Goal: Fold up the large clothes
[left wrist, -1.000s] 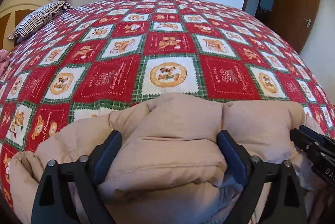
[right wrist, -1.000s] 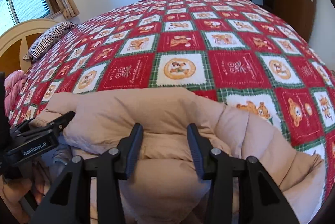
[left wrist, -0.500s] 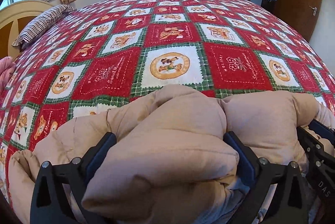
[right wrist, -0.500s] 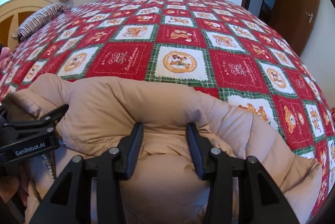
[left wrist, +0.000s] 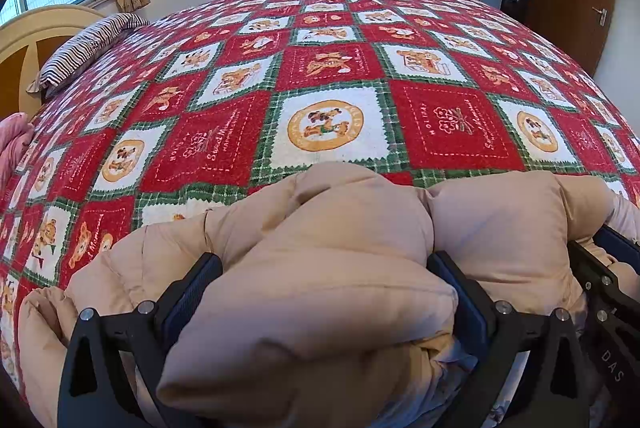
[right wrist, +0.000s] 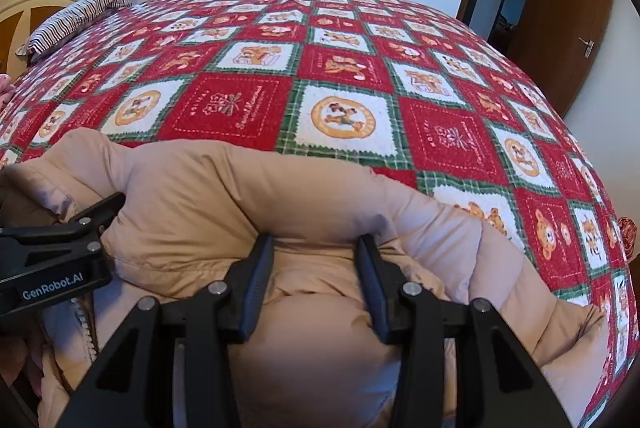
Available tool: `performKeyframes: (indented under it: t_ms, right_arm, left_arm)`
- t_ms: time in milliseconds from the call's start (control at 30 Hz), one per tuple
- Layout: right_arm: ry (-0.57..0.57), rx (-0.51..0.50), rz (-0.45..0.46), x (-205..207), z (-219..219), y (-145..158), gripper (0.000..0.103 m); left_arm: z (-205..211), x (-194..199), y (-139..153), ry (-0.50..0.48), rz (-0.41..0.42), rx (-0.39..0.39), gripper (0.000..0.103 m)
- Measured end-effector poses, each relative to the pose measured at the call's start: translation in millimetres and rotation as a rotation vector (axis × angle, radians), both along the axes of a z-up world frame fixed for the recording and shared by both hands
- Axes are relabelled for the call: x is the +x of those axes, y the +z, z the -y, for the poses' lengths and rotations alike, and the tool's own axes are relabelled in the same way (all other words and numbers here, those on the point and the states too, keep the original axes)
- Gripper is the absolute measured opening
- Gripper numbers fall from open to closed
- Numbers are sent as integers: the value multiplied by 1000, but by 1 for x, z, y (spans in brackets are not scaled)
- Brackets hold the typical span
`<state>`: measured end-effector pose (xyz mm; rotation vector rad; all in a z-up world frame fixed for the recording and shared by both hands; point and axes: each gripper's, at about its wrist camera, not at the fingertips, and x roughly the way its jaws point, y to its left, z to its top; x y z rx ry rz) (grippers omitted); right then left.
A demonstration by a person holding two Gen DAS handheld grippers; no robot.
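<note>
A beige puffer jacket [left wrist: 500, 220] lies bunched at the near edge of the bed. My left gripper [left wrist: 324, 260] stands open at its widest, and a thick fold of the jacket bulges between its fingers. My right gripper [right wrist: 314, 242] is shut on a padded roll of the same jacket [right wrist: 200, 195], its pads pressing in on both sides. Each gripper shows in the other's view: the right one [left wrist: 608, 268] at the right edge, the left one [right wrist: 60, 248] at the left edge, both resting against the jacket. The jacket's zip shows at the lower left of the right wrist view.
A red, white and green bear-patterned bedspread [left wrist: 328, 123] stretches away beyond the jacket. A striped pillow [left wrist: 88, 47] and a wooden headboard [left wrist: 24, 39] are at the far left. Pink cloth [left wrist: 14, 135] lies at the left edge. A brown door [right wrist: 568, 27] is at the right.
The left gripper's jaws have spread wider, and the jacket fold between them has puffed up. The right gripper tilted and shifted a little, its grip on the jacket unchanged.
</note>
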<state>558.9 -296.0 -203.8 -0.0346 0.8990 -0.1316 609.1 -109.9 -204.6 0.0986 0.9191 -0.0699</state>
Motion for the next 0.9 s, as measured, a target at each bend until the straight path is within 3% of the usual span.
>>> performKeyframes:
  t_ms: [600, 700, 800, 833, 900]
  right_arm:
    - [-2, -41, -13, 2, -6, -1, 46]
    - [8, -102, -29, 5, -14, -2, 47]
    - [50, -135, -66, 7, -14, 6, 51]
    - [61, -122, -79, 3, -10, 13, 52]
    - [26, -39, -15, -26, 7, 37, 65]
  left_arm:
    - [3, 2, -1, 2, -2, 17, 102]
    - [9, 9, 2, -12, -40, 44, 102]
    - [-1, 6, 22, -35, -98, 1, 102]
    - [-9, -5, 35, -41, -68, -38, 102]
    - [-27, -27, 55, -49, -26, -77, 102]
